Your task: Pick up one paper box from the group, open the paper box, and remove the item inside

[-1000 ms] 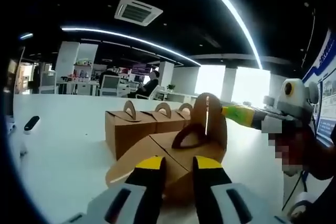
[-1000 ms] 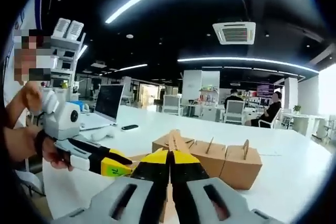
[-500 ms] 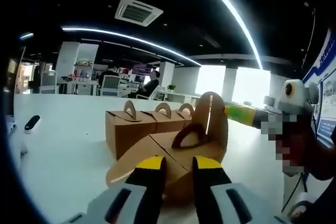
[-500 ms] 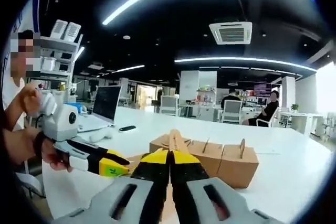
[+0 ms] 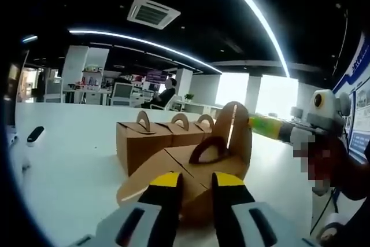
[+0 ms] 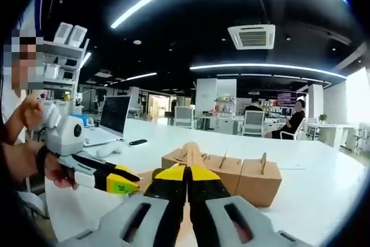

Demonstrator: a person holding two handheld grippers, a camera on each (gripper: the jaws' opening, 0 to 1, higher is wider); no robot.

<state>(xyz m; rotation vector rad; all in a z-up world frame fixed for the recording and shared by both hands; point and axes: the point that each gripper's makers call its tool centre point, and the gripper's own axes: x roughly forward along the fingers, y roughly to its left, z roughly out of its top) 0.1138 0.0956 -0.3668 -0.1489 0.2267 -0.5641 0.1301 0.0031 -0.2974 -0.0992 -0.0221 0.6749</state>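
Cardboard, thin and light, easily creased: paper box (image 5: 191, 172) on bench (image 5: 69, 160) beside group (image 5: 159, 137), handle tab (image 5: 231, 128) pinched by clenched right gripper (image 6: 187, 172), left gripper (image 5: 193, 180) fingers (image 5: 166, 182) apart astride near flap.

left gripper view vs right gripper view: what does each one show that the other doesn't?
Left gripper view alone: the raised handle flap face-on with its slit, and the opened box's sloped top panels.

Right gripper view alone: an open laptop and a dark phone on the white table, with the flap seen edge-on between the shut jaws.

Both: the row of closed paper boxes, a seated person in the background, and the ceiling air vent.
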